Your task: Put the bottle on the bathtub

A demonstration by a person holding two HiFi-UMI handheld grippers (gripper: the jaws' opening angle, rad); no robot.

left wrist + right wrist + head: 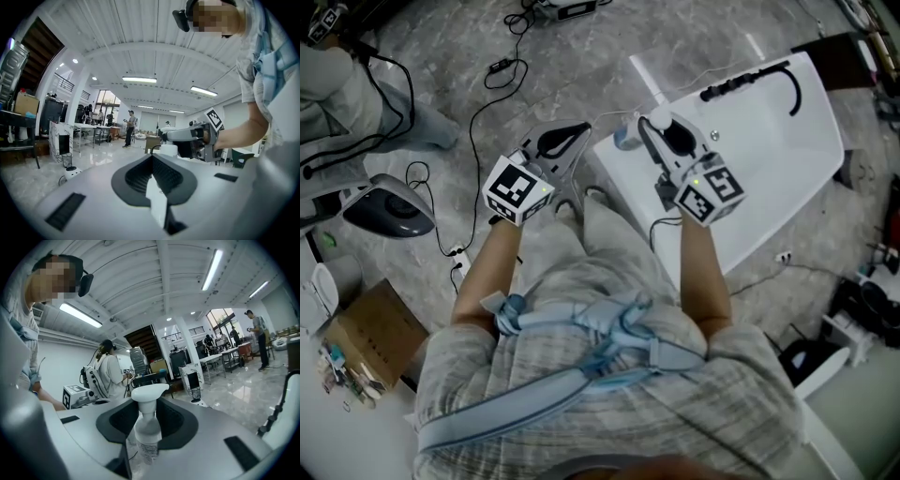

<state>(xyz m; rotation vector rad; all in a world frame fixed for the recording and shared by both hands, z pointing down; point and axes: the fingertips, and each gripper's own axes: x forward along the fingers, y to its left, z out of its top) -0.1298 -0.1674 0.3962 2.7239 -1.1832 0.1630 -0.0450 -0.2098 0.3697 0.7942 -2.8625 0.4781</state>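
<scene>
The right gripper is clamping the pump bottle by the near corner of the bathtub, not yet set down, while the left gripper is hanging closed and empty.

In the head view the right tool covers most of the bottle; only a pale bit shows beside it. The person's arm hides part of the bathtub near edge. In the right gripper view the bottle's base is cut off below, and its label print is too small to read.
</scene>
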